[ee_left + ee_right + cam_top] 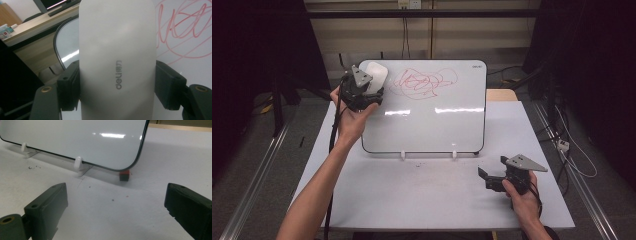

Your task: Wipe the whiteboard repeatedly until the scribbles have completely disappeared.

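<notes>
White eraser (116, 62) sits clamped in the left gripper (360, 90), raised on an outstretched arm against the whiteboard (437, 120) beside red scribbles (424, 82); right gripper (497, 179) rests low on the counter (412, 195), jaws wide.

1. High view: overhead, facing forward and down on the table (412, 195).
2. Left gripper view: close behind its fingers (68, 85), facing the whiteboard (190, 30).
3. Right gripper view: low, whiteboard beyond its fingers (50, 202); all views share the board.
</notes>
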Motion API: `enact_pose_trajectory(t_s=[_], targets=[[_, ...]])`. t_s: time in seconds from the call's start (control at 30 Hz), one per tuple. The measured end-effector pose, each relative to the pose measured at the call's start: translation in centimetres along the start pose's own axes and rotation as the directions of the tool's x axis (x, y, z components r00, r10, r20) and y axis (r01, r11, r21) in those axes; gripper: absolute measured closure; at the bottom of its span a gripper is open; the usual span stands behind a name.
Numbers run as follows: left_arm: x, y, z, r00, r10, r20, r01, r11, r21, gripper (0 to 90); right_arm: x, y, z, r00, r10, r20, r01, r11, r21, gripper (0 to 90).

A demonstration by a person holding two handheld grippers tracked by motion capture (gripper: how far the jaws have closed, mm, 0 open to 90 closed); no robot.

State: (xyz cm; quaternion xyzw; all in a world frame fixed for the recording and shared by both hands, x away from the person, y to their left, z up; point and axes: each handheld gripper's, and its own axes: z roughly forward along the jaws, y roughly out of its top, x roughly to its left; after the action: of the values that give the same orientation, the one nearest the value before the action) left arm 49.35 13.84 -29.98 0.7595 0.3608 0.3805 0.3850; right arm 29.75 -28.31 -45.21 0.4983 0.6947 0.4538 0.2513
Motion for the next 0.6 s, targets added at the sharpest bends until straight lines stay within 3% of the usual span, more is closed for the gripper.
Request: enact_pose_trajectory(t_s=[0.2,0.6], targets=[[0.3,-0.1,0.8,0.9999,0.002,-0.015,-0.002,0.9997,0.023,31.1,0.0,0.0,0.2,0.9999,-0.002,-0.015,0.002,1.000,0.005,5.6],[-0.6,-0.3,1.7,0.9983,0.025,-0.052,-0.023,0.9992,0.033,31.1,0.0,0.0,0.0,0.9999,-0.012,-0.006,0.012,1.000,0.004,5.5]])
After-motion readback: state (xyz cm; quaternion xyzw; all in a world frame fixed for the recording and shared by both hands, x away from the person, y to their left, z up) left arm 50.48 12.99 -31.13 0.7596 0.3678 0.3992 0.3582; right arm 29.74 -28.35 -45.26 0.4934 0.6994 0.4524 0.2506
